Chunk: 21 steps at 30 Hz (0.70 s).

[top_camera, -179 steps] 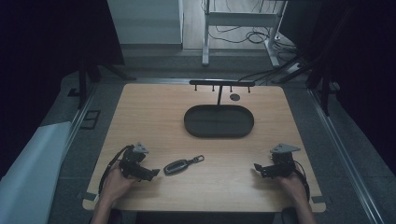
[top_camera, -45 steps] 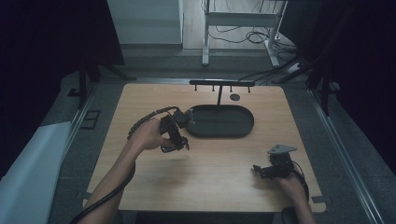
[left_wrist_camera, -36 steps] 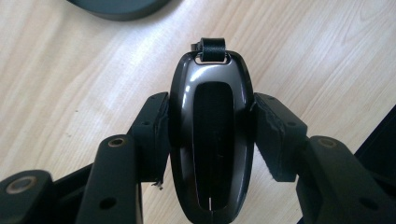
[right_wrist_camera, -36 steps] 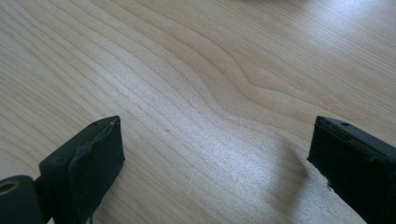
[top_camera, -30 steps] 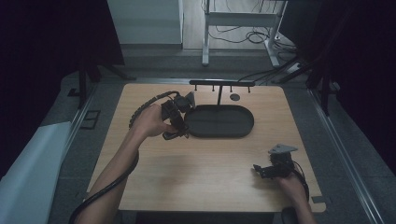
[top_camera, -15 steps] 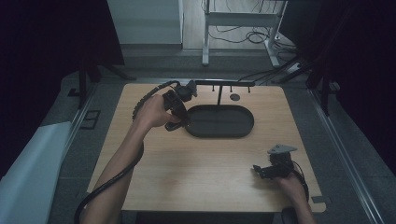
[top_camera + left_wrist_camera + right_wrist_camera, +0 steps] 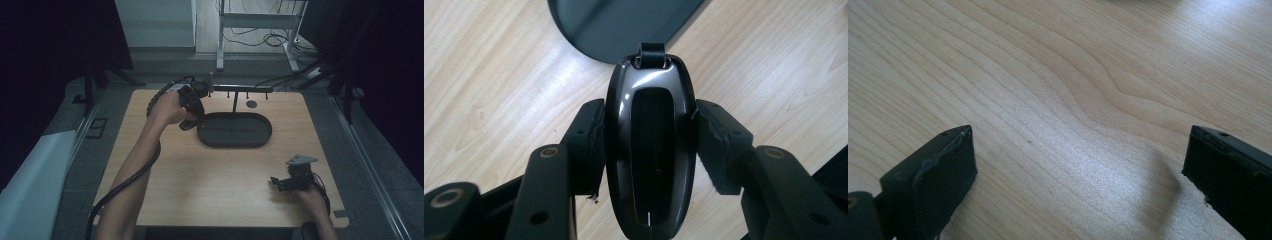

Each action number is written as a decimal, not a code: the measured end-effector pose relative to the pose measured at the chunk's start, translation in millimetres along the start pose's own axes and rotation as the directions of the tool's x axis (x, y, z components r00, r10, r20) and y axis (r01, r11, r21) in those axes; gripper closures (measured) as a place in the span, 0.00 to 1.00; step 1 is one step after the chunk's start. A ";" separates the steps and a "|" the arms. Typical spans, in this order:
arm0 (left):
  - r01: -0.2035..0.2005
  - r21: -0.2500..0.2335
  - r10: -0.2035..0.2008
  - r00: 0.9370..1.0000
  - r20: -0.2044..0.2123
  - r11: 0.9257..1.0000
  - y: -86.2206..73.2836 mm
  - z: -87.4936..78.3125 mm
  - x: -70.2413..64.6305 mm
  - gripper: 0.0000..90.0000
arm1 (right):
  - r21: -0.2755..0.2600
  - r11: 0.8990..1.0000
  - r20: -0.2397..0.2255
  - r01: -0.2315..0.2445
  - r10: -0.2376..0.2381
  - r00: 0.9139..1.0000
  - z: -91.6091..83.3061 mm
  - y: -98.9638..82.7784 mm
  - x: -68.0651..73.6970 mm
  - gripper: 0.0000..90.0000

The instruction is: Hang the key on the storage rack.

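So the key fob (image 7: 649, 150) is clamped between your left gripper's (image 7: 649, 145) pads, one pad pressing on each long side, glossy black face toward the camera. The little strap loop (image 7: 651, 54) at its top end points away from you, toward the rim of the dark oval tray (image 7: 624, 25). In the left gripper view the fob hangs over bare wood right at the tray's edge, clear of the table.

From the high view your left gripper (image 7: 192, 102) sits up at the tray's (image 7: 235, 130) left end, just beside the near end of the black rack (image 7: 240, 90) with its row of pegs that stands behind the tray. You can't really make out the fob itself from up there, too dark and small.

Your right gripper (image 7: 292, 181) rests low near the front right corner of the table (image 7: 210, 185), well apart from everything. Its jaws stand wide with nothing but wood grain between the pads (image 7: 943, 180).
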<state>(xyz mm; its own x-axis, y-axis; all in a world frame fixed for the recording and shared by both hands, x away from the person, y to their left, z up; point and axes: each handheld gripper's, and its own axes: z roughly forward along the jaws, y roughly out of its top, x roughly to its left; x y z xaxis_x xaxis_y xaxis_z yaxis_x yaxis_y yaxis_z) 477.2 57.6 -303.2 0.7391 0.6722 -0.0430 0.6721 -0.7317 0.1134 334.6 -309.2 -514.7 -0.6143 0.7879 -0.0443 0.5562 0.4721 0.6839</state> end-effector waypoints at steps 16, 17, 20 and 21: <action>0.083 -0.004 -0.083 0.996 -0.029 0.997 27.4 -11.2 17.8 0.55 | -0.003 1.000 -0.010 0.005 -0.005 1.000 0.6 0.4 0.7 0.01; 0.087 -0.006 -0.087 0.996 -0.029 0.996 28.7 -11.8 18.3 0.55 | -0.004 1.000 -0.011 0.005 -0.005 1.000 0.7 0.4 0.7 0.01; 0.094 -0.012 -0.095 0.995 -0.031 0.995 33.1 -14.0 19.3 0.55 | -0.005 1.000 -0.015 0.006 -0.006 1.000 1.1 0.5 0.8 0.01; 0.098 -0.014 -0.098 0.995 -0.035 0.995 34.7 -15.2 19.5 0.55 | -0.005 1.000 -0.015 0.006 -0.006 1.000 1.1 0.5 0.8 0.01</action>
<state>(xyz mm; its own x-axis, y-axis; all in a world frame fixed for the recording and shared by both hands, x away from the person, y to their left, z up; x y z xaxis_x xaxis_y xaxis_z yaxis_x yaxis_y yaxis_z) 514.2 47.0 -285.1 0.6676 0.7443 -0.0193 0.7404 -0.6609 0.1229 335.0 -307.9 -515.2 -0.6255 0.7793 -0.0375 0.5502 0.4747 0.6870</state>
